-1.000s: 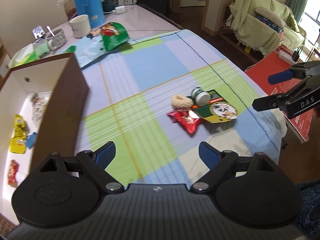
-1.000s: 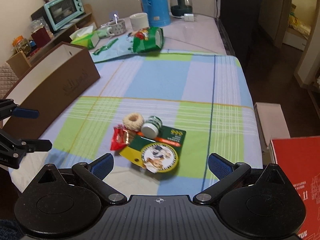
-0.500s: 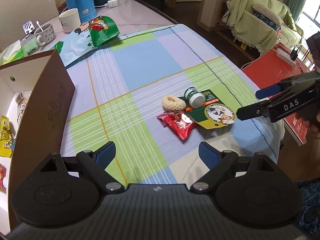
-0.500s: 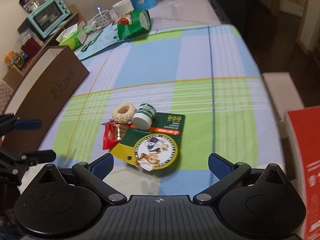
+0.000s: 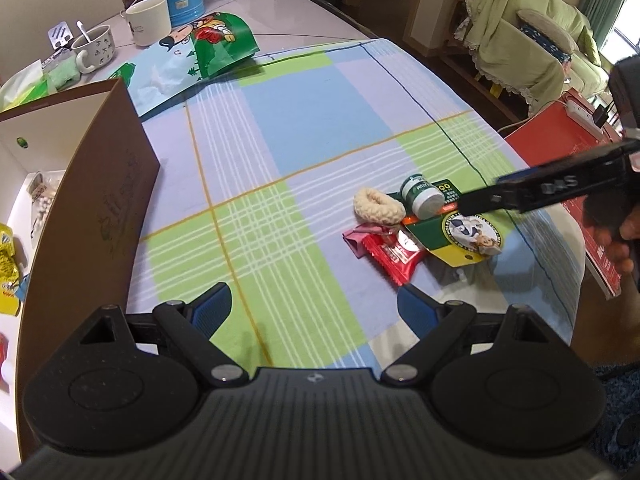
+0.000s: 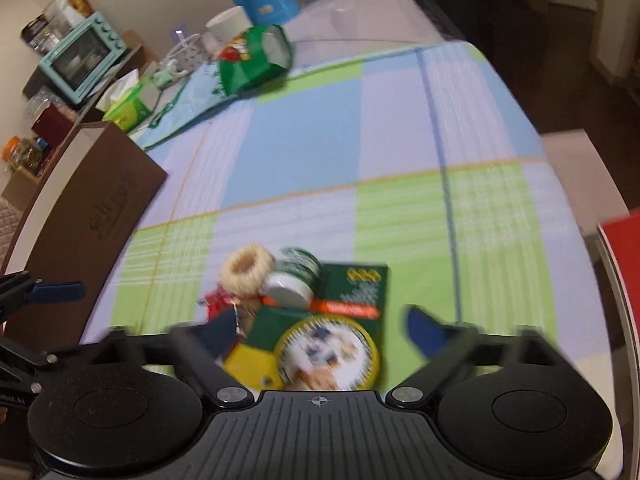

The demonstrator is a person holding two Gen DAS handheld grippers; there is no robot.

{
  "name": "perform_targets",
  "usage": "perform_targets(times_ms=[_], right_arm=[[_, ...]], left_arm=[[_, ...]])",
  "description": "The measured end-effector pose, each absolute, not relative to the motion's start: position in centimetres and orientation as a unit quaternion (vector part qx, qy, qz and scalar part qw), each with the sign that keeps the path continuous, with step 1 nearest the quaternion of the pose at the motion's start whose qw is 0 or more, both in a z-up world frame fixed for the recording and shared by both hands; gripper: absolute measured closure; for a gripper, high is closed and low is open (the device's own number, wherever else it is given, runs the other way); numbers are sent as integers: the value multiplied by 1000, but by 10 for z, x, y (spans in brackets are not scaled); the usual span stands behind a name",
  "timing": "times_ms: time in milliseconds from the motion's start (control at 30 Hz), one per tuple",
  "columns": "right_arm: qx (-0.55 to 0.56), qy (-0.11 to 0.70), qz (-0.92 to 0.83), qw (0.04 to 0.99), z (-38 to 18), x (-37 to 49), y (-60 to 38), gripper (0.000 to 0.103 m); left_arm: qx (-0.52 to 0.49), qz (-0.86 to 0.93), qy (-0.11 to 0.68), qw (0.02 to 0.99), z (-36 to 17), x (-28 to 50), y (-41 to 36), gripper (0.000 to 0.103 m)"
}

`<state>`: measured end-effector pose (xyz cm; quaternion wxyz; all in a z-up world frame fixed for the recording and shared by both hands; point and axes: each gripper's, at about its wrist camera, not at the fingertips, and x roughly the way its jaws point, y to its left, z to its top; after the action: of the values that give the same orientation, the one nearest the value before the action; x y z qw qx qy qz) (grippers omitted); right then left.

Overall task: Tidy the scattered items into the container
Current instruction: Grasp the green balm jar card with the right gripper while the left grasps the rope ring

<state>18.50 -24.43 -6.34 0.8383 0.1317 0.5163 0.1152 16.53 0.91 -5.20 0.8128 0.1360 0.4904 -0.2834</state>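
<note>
Now the right gripper has dropped over the green card, fingers spread.

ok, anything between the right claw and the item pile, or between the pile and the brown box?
Nothing visible. The right claw is open, right over the green card packet. From the pile to the brown box only bare checked cloth shows; the box's near wall has to be cleared from above.

Checked cloth-covered table, brown box, snack bag, cream ring, red packet, green card
</note>
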Motion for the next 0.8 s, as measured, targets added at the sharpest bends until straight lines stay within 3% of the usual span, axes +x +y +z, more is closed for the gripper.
perform_targets(times_ms=[133, 200, 300, 667, 800], right_arm=[[116, 512, 112, 844, -72, 199, -233, 30], [108, 514, 115, 843, -80, 206, -228, 56], [88, 525, 120, 838, -88, 209, -226, 65], [49, 540, 88, 836, -91, 192, -272, 68], [30, 530, 89, 843, -91, 188, -268, 68]], left_arm=[[134, -290, 490, 811, -54, 173, 7, 15], [133, -289, 490, 811, -56, 177, 7, 15], [130, -287, 492, 811, -58, 185, 8, 15], [105, -320, 505, 794, -72, 211, -9, 21], [77, -346, 511, 783, -78, 231, -28, 32]])
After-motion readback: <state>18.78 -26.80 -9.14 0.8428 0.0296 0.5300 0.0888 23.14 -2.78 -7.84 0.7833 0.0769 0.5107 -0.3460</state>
